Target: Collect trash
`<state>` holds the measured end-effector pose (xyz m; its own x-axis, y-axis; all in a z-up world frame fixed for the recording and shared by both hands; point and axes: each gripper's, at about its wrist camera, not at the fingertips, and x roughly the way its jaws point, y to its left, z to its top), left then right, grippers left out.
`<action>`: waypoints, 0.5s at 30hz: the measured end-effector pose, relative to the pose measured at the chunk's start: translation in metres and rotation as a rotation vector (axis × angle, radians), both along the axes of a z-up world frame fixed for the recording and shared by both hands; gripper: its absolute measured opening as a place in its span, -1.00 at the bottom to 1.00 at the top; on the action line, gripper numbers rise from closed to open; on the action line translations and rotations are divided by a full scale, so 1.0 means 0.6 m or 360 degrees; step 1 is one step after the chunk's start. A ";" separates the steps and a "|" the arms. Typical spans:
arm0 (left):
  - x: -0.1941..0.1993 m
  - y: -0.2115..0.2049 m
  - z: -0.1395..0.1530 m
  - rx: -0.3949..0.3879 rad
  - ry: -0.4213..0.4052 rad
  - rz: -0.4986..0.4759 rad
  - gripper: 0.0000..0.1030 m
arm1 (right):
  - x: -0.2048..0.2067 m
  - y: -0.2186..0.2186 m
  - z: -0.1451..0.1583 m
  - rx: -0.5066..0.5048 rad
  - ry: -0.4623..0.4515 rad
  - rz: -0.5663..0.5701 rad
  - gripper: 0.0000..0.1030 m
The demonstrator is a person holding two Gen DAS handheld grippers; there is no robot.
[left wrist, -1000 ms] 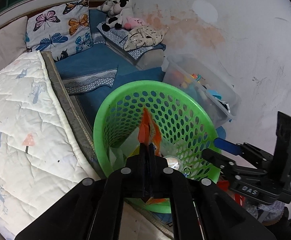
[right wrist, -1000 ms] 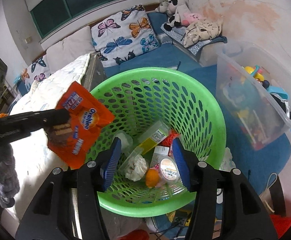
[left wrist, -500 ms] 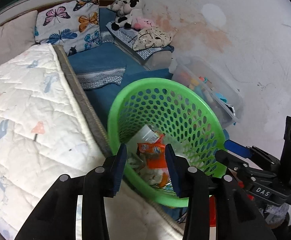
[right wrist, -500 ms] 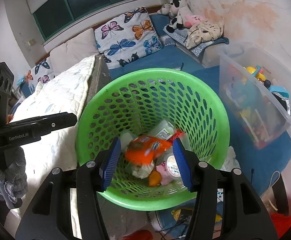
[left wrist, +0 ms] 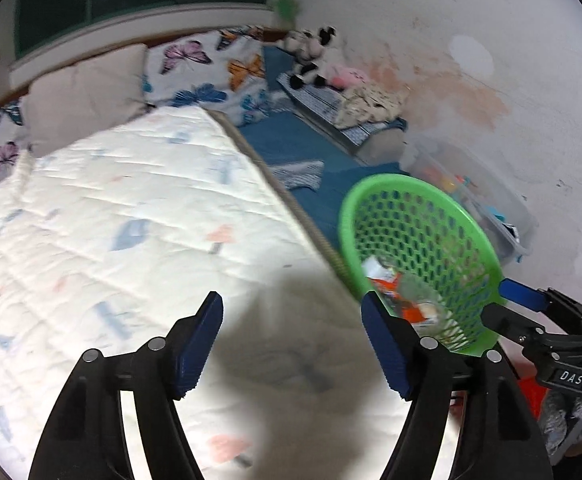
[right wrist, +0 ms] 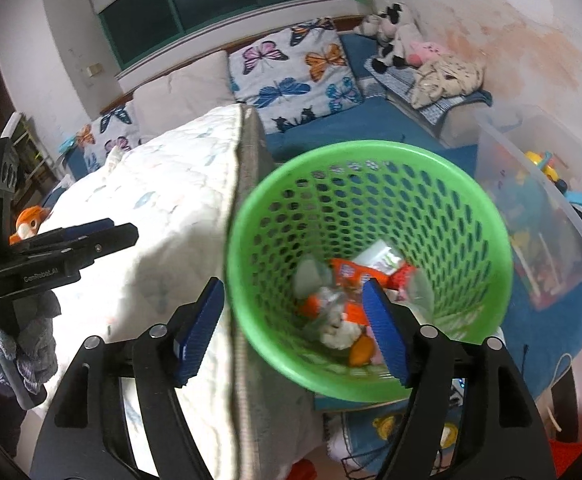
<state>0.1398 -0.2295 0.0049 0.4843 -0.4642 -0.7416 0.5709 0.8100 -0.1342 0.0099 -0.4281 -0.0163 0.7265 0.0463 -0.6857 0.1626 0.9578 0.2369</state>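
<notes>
A green perforated basket [right wrist: 371, 184] stands beside the bed, holding an orange snack wrapper [right wrist: 351, 270] and other trash. In the left wrist view the basket [left wrist: 411, 216] sits to the right, with the wrapper [left wrist: 387, 284] inside. My left gripper [left wrist: 291, 300] hangs over the white quilt, jaws opening, nothing between them. In the right wrist view the left gripper [right wrist: 127, 232] shows at the left edge. My right gripper [right wrist: 293, 286] hovers above the basket's near rim, jaws opening and empty. Its blue pad [left wrist: 519, 296] appears at the basket's right.
A white quilted mattress [left wrist: 111, 220] fills the left side. Butterfly pillows [right wrist: 291, 76] and plush toys [right wrist: 395, 40] lie at the back. A clear plastic bin [right wrist: 539, 216] of toys stands right of the basket, against the stained wall [left wrist: 491, 80]. An orange plush [right wrist: 27, 220] lies at the far left.
The left gripper let go of the orange wrapper, which dropped into the basket. That gripper then swung left over the bed. Both grippers' jaws have widened.
</notes>
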 end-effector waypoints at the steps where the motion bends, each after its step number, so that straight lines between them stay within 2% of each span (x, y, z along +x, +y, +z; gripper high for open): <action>1: 0.000 0.010 0.002 0.0002 -0.0011 0.0017 0.47 | 0.002 0.010 0.002 -0.0009 -0.0003 0.0013 0.47; 15: -0.029 0.182 0.024 0.0091 -0.0189 0.0345 0.76 | 0.035 0.146 0.014 -0.0148 -0.0001 0.0160 0.68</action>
